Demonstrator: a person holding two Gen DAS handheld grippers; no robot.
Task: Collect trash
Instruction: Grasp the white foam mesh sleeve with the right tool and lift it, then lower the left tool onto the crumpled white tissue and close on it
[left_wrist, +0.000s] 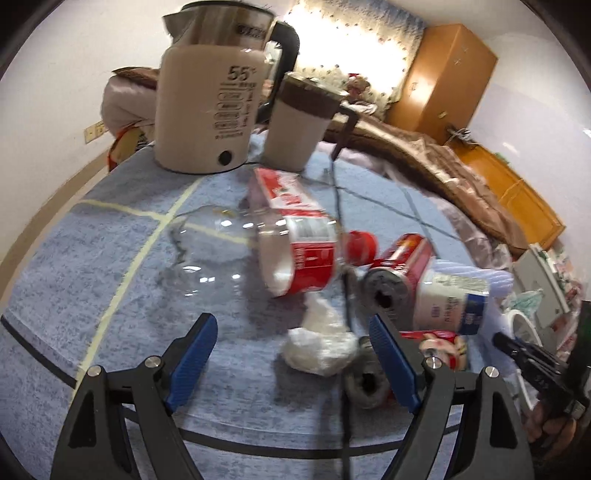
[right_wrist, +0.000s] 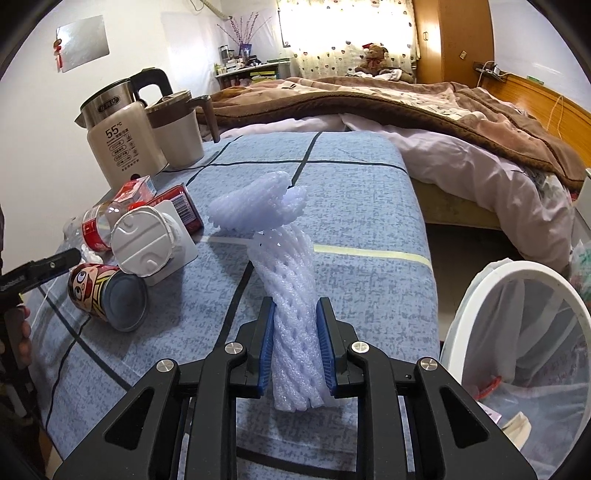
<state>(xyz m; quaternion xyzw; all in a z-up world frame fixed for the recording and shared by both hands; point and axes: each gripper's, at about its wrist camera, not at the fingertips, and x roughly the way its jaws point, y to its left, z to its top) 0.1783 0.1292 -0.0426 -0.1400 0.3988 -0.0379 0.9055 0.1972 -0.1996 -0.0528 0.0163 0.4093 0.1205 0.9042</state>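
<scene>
My right gripper is shut on a white foam fruit net and holds it above the blue cloth-covered table. My left gripper is open over a crumpled white plastic wrap. Ahead of it lie a clear plastic bottle with a red label, a red carton, a red can and a white yogurt cup. In the right wrist view the cup, a cartoon-face can and the bottle lie at left.
A beige electric kettle and a lidded mug stand at the table's back, with a black cord running forward. A white-rimmed trash bin with a bag stands right of the table. A bed lies behind.
</scene>
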